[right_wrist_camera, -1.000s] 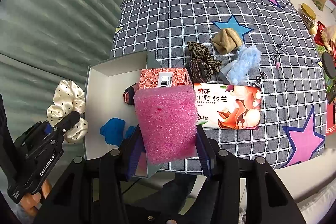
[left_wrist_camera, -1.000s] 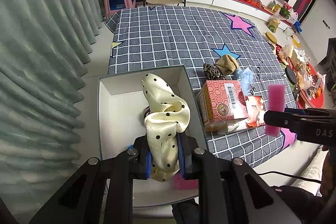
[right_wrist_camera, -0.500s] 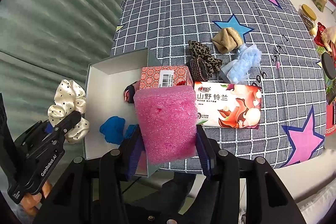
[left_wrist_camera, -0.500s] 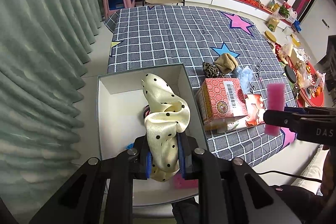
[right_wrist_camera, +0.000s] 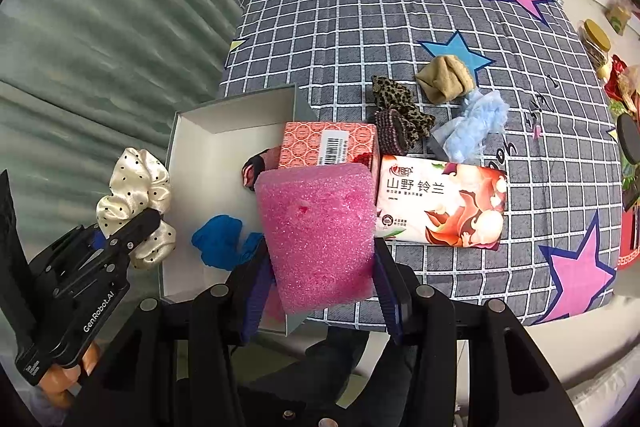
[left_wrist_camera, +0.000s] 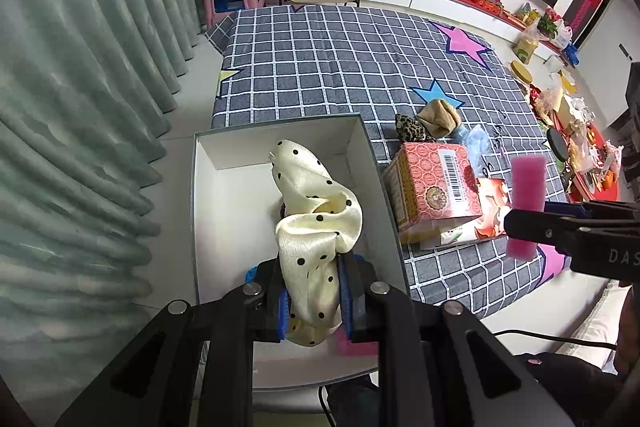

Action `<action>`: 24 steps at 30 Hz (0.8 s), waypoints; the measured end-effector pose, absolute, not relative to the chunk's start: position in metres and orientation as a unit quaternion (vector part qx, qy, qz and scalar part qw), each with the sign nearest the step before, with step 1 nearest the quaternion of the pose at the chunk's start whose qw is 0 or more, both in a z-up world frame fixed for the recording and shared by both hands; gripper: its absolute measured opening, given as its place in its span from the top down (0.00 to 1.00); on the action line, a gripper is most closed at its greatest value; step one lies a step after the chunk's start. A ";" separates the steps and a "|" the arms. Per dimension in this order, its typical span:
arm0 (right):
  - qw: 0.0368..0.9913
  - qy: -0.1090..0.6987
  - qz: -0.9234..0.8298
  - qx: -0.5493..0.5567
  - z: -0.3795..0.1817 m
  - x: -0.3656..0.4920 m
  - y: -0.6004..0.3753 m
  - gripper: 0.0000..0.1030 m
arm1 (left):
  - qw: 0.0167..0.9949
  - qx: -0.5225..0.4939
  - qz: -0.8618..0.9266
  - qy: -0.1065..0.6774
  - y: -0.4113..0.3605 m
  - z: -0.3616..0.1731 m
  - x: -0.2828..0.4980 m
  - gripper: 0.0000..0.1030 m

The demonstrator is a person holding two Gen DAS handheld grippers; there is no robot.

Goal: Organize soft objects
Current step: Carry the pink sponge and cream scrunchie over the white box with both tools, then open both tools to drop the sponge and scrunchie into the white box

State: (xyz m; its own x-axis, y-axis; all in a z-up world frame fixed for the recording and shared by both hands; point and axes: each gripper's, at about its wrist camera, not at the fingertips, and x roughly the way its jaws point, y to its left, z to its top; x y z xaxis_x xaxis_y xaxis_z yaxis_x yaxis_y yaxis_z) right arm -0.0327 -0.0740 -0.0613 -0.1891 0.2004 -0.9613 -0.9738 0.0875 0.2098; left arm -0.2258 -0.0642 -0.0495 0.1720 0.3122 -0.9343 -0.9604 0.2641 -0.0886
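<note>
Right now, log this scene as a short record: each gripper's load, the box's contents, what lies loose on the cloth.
left gripper: shut on cream polka-dot satin scrunchie
right gripper: shut on pink foam sponge
open white cardboard box: crumpled blue cloth, a dark red-and-black item
checked tablecloth: leopard-print scrunchie, tan sock, pale blue fluffy piece, two tissue packs
</note>
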 end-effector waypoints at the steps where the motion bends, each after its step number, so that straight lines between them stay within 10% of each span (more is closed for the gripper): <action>1: 0.517 0.522 0.567 -0.371 -0.061 -0.035 -0.073 0.52 | 0.667 -0.376 0.478 0.431 -0.064 -0.050 -0.228 0.79; 24: 0.437 0.477 0.626 -0.436 -0.071 -0.113 -0.040 0.52 | 0.624 -0.414 0.495 0.441 -0.059 -0.084 -0.257 0.77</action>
